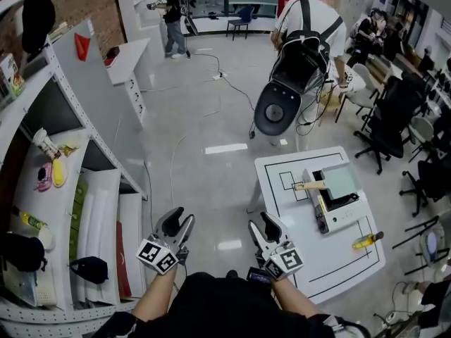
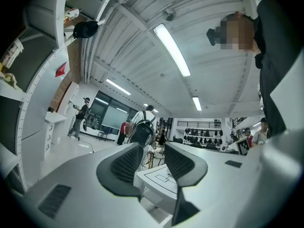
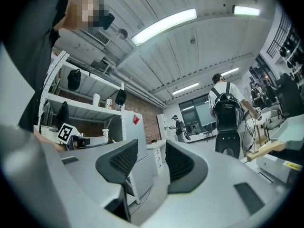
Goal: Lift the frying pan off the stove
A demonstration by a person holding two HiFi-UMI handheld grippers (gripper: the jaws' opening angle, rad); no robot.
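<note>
The frying pan (image 1: 342, 181) is square and grey-green with a wooden handle (image 1: 310, 186) that points left. It sits on a portable stove (image 1: 337, 210) on a white table (image 1: 296, 220) at the right. In the right gripper view the handle (image 3: 266, 149) shows at the far right edge. My left gripper (image 1: 176, 225) and right gripper (image 1: 266, 229) hang close to my body over the floor, left of the table and well short of the pan. Both stand open, left gripper (image 2: 153, 161) and right gripper (image 3: 152, 161), with nothing between the jaws.
A yellow-handled tool (image 1: 366, 241) lies on the table's right side. White shelving (image 1: 84, 210) with assorted items runs along the left. A person with a backpack (image 1: 306, 27) stands beyond the table beside a black rounded case (image 1: 276, 110). Office chairs (image 1: 391, 125) crowd the right; cables cross the floor.
</note>
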